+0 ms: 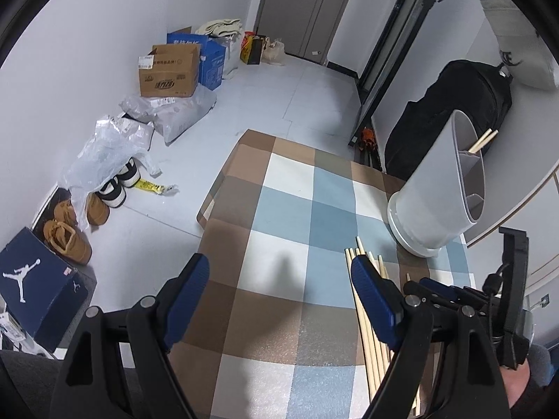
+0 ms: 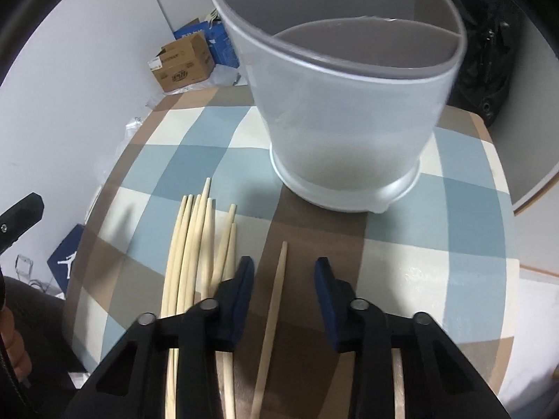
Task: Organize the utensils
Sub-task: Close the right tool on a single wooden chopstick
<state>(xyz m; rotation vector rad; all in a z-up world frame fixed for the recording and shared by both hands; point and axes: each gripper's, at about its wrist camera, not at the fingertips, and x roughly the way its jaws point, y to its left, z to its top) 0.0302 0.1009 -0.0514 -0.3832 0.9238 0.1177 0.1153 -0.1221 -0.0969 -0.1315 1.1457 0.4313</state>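
Right tool [image 2: 283,269] points down at the table [image 2: 471,216], its jaws partly closed either side of one loose chopstick [image 2: 276,293]; pads not touching it. Chopstick bundle [image 2: 195,244] lies just beside it, at the tool's 9 o'clock. Holder [image 2: 349,122] stands upright at 12 o'clock, with a divider inside. Left tool [image 1: 279,276] is wide open with nothing in it, over bare checkered cloth; the bundle is under its right finger [image 1: 370,293]. In the left view, two chopsticks [image 1: 484,141] already stand in the holder's far compartment.
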